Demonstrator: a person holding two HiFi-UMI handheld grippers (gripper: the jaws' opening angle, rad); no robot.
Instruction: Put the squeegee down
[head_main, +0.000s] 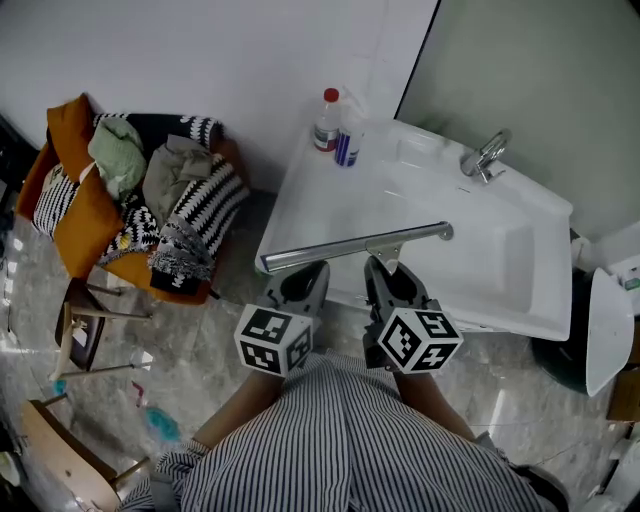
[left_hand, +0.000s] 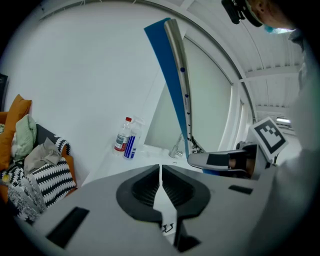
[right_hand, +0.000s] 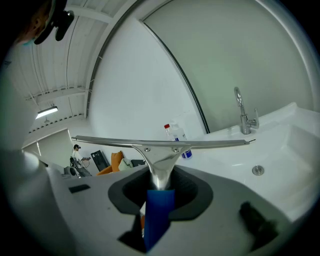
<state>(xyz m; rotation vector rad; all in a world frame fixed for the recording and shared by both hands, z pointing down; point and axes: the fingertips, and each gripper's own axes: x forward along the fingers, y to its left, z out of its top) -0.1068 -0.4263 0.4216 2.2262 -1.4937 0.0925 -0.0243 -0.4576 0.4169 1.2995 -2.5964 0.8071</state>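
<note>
The squeegee (head_main: 355, 246) has a long metal blade and a blue handle (right_hand: 158, 212). My right gripper (head_main: 385, 268) is shut on that handle and holds the blade level above the white sink (head_main: 300, 195), at its front edge. In the right gripper view the blade (right_hand: 160, 144) lies crosswise just past the gripper (right_hand: 159, 192). My left gripper (head_main: 305, 282) hangs beside it on the left, jaws together with nothing between them. The left gripper view shows its own closed jaws (left_hand: 160, 172), with the squeegee (left_hand: 177, 75) and the right gripper (left_hand: 220, 160) to the right.
A faucet (head_main: 486, 155) stands at the sink's back right, a drain (right_hand: 257, 170) in the basin. Two bottles (head_main: 326, 122) stand at the sink's back left corner. An orange chair piled with clothes (head_main: 140, 200) is to the left, a wooden stool (head_main: 85, 330) below it.
</note>
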